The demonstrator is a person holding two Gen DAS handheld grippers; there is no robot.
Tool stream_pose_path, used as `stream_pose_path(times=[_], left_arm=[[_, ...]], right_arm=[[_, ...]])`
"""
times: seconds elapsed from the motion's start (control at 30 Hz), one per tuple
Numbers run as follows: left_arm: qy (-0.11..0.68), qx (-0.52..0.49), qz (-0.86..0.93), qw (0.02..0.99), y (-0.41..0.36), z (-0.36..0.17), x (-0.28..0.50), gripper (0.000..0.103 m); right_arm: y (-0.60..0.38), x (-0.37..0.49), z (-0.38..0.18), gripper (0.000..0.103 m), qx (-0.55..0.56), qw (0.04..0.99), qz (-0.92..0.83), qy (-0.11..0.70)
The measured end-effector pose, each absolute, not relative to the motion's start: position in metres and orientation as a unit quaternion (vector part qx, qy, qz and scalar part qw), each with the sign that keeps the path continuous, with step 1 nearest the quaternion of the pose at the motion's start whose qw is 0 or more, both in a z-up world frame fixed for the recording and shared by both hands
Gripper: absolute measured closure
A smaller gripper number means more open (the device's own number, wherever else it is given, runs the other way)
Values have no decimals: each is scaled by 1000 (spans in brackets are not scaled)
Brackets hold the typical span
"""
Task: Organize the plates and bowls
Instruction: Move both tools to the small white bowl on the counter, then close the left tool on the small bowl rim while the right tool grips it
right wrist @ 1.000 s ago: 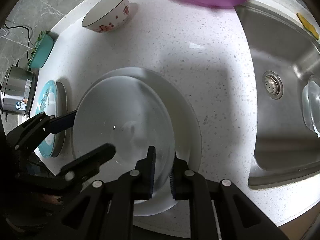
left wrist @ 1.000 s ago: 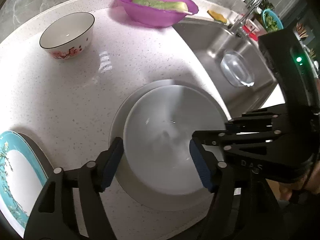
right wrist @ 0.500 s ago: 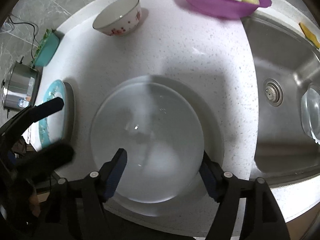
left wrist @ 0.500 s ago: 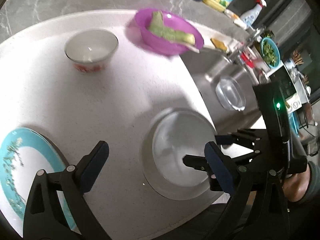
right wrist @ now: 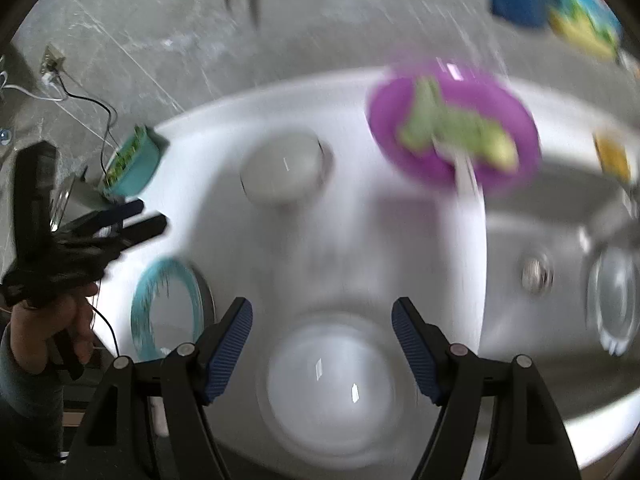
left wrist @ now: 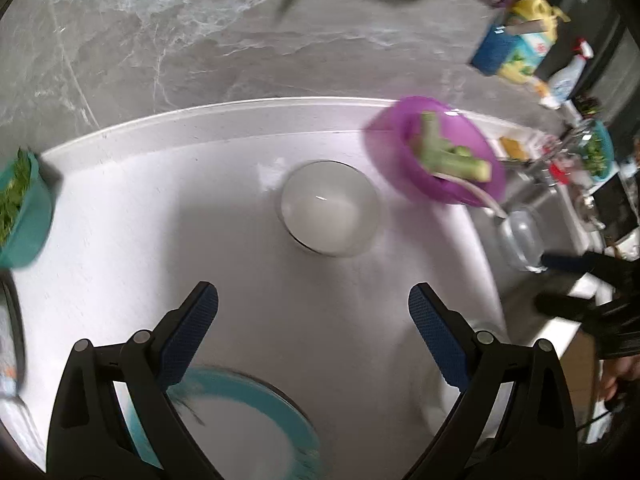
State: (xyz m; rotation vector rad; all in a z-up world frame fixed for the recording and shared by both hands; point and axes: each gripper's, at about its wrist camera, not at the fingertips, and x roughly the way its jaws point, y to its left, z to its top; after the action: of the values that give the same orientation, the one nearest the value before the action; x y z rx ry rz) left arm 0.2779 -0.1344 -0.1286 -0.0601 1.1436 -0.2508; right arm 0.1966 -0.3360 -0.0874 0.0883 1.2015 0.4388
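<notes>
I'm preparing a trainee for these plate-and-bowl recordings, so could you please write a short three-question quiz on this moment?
1. True or false: the left gripper is holding a dish.
2. Which dish holds green vegetable pieces? A) the purple bowl B) the small white bowl C) the teal-rimmed plate
3. In the right wrist view, what lies on the counter directly below the right gripper?

Key
1. False: its fingers stand apart with only bare counter between them.
2. A
3. The stacked white plates; the gripper's fingers have just been opening, and nothing is between them.
</notes>
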Motion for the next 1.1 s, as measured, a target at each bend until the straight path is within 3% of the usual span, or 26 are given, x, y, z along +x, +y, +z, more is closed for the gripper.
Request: stream_pose_path(times=[0.13, 0.2, 0.47, 0.63, 0.7, 0.77, 0.93, 1.0, 1.1], left_arm=[[571, -10, -136, 809, -131, -159, 332, 7], [577, 6, -145, 804, -130, -173, 353, 7], [621, 64, -183, 760, -132, -227, 400, 12], [632, 59, -197, 747, -136, -246, 411, 24], [642, 57, -197, 739, -138, -255, 411, 42], [653, 54, -197, 729, -137, -264, 412, 48], [658, 33, -203, 724, -131, -273, 409, 58], [662, 25, -205, 720, -137, -277, 409, 68], [661, 30, -213, 719, -144, -278, 407, 79]], right_arm=[[-307, 248, -100, 33, 40, 806, 201, 556], [-299, 273, -122, 46, 62, 792, 185, 579], [-281, 307, -184, 47, 113, 759, 146, 625], [-279, 318, -215, 47, 125, 743, 126, 645], [-277, 320, -222, 47, 123, 742, 125, 647], [-277, 323, -228, 47, 126, 738, 123, 652], [-275, 328, -245, 66, 134, 725, 123, 664], [-275, 327, -248, 77, 134, 723, 127, 665], [-276, 326, -246, 79, 131, 727, 131, 662]])
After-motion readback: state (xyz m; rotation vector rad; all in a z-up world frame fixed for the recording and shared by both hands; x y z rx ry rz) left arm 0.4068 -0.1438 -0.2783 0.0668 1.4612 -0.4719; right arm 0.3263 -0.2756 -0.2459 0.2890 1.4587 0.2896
